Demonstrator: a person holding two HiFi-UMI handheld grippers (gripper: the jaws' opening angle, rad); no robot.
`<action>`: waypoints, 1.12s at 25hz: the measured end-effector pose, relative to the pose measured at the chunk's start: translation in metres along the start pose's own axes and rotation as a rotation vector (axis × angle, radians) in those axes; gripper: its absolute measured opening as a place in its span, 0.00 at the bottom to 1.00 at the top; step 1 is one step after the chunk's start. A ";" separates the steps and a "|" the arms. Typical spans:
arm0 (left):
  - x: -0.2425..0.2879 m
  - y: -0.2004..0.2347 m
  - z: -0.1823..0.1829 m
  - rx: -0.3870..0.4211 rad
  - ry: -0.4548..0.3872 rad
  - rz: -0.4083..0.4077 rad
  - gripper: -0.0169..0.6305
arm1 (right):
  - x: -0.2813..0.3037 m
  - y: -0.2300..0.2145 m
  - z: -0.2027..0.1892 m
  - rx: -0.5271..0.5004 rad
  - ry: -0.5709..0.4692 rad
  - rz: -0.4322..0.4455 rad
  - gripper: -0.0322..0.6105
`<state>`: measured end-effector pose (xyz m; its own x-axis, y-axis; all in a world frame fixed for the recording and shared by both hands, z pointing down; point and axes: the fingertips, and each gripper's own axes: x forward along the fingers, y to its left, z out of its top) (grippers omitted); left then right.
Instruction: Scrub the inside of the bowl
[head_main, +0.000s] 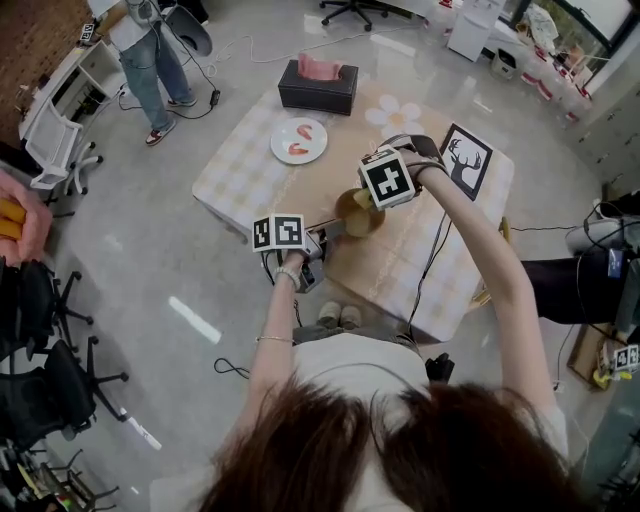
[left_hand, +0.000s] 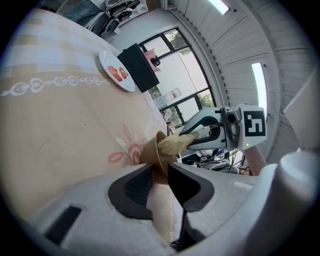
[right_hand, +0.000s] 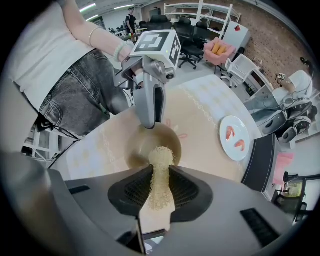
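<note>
The left tongs (left_hand: 159, 169) lie almost level, clamped on the rim of the brown bowl (right_hand: 141, 145). The right tongs (right_hand: 160, 170) point straight down, pinching a straw-coloured loofah scrubber (right_hand: 161, 159) whose tip sits inside the bowl. The bowl stands on a checked table (head_main: 240, 170) over a glossy grey floor (head_main: 150, 260).

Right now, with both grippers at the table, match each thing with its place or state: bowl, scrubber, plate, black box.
Things:
1 bowl
2 scrubber
3 plate
4 black box

States:
a carries pink pieces
b pinched in the right gripper, tip inside the bowl
c pink tissue on top
d rim clamped by the left gripper

Pairs: 1-d, 2-b, 3-a, 4-c
</note>
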<state>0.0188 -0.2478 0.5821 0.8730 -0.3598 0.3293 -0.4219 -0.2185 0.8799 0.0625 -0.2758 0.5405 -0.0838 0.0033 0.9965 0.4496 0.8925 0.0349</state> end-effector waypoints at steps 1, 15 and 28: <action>0.000 0.000 0.000 0.000 -0.002 -0.001 0.19 | 0.000 0.001 -0.001 0.003 0.002 0.000 0.19; 0.001 0.002 -0.001 0.004 -0.006 0.000 0.18 | 0.004 0.017 -0.006 0.022 0.030 0.017 0.19; 0.001 0.003 0.000 -0.008 -0.014 -0.009 0.18 | 0.006 0.035 0.004 -0.002 0.051 0.042 0.19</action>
<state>0.0178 -0.2488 0.5853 0.8733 -0.3705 0.3164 -0.4120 -0.2148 0.8855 0.0744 -0.2425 0.5479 -0.0192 0.0176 0.9997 0.4540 0.8910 -0.0070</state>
